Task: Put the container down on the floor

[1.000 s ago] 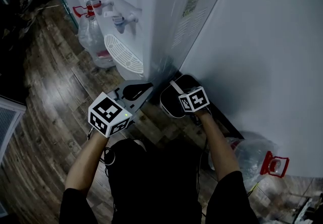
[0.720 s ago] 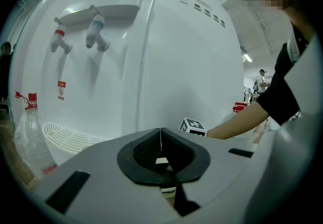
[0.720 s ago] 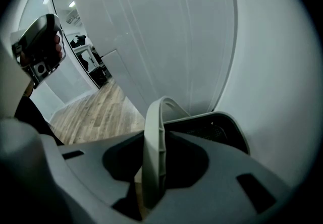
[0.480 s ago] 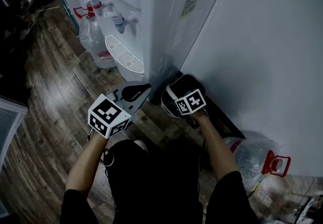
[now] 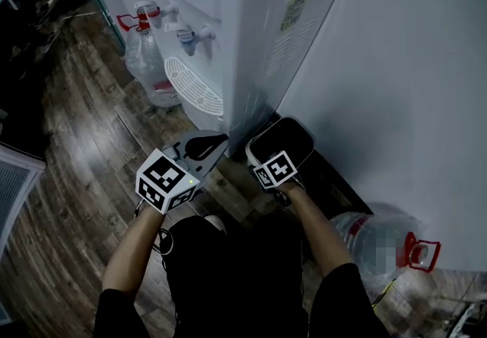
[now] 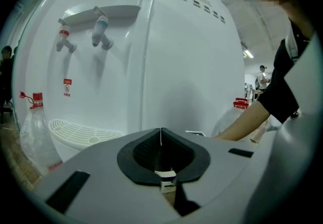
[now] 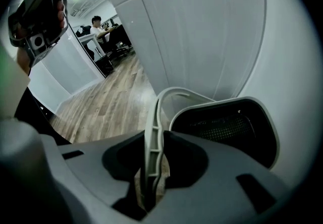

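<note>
The container [image 5: 283,138] is a dark bin with a pale grey bail handle [image 7: 153,117], low beside the white wall and close to the wood floor [image 5: 68,146]. My right gripper [image 5: 265,155] points steeply down at it and is shut on the handle, which runs up between the jaws [image 7: 154,140] to the bin's mesh-lined mouth [image 7: 227,127]. These jaws have just been opening a little, with the handle still between them. My left gripper [image 5: 217,140] hovers to the container's left, shut and empty [image 6: 161,134], and faces the water dispenser.
A white water dispenser [image 5: 251,32] with two taps and a drip grille [image 5: 194,87] stands just ahead. One clear water bottle [image 5: 144,55] sits on the floor to its left, another [image 5: 373,241] lies at lower right. A white wall [image 5: 411,85] closes off the right side.
My right gripper has sunk and drawn back toward me, tipping steeper, with the container's handle in it. The left gripper has stayed put.
</note>
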The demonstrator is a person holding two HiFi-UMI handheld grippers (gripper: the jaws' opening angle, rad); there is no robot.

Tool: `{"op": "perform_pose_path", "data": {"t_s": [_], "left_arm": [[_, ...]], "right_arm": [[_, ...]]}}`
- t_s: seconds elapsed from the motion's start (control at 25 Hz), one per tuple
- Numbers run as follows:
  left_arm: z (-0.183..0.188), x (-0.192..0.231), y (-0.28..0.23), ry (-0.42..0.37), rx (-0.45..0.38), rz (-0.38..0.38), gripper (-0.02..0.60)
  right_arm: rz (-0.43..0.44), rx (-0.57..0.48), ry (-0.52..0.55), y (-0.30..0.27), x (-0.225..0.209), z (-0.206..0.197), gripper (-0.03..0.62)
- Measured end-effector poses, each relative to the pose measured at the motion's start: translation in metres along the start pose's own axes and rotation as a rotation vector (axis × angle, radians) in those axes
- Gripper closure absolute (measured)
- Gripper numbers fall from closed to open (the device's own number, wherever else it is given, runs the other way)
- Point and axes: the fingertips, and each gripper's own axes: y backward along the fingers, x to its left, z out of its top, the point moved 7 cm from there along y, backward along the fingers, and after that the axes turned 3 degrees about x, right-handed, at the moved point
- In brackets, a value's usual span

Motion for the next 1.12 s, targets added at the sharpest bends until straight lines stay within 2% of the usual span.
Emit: {"op": "perform_pose_path", "data": {"t_s": [0.2,0.32,0.52,0.68,0.8,0.84,0.96,1.12], "left_arm": [[-0.006,0.005,0.004,0.022,-0.002,0.008,0.566],[-0.011,0.006,0.008,0.036,-0.003,0.013,0.566],[-0.012,0.009,0.009,0.041,-0.008,0.019,0.566],[-0.009,0.009,0.008,0.034,-0.011,0.014,0.566],[-0.007,0.008,0.007,0.031,-0.014,0.011,0.566],[-0.007,0.007,0.006,0.03,-0.016,0.009,0.566],[-0.005,0.004,0.003,0.021,-0.019,0.006,0.566],[-0.006,-0.001,0.0,0.001,-0.014,0.009,0.566]], "right_arm": [[-0.039,-0.002,0.015,-0.011,0.004,-0.005,0.495],[-0.068,-0.028,0.029,-0.013,0.005,-0.01,0.453],[-0.038,-0.071,-0.014,-0.011,0.007,-0.016,0.421],[0.004,-0.141,-0.104,-0.001,0.007,-0.015,0.419],[-0.026,-0.175,-0.121,0.009,0.005,-0.015,0.419],[-0.051,-0.184,-0.113,0.012,0.004,-0.017,0.439],[-0.134,-0.217,-0.093,0.019,-0.002,-0.022,0.58],[-0.204,-0.26,-0.08,0.03,-0.005,-0.025,0.583]]}}
